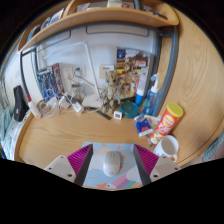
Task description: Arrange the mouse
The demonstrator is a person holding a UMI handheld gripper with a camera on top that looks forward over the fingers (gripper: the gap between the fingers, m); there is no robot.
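Observation:
A white mouse point(111, 162) lies on a pale patterned mouse mat point(111, 180) on the wooden desk point(60, 135). My gripper point(111, 163) stands open with the mouse between its two fingers. A gap shows on each side of the mouse, and it rests on the mat. The pink pads point(82, 160) flank it left and right point(143, 160).
A white mug point(167, 148) and an orange-yellow canister point(170, 120) stand to the right of the fingers. Small items and blue bottles point(152, 88) crowd the back right. Cables and a power strip point(55, 100) lie at the back left. A shelf point(95, 20) runs overhead.

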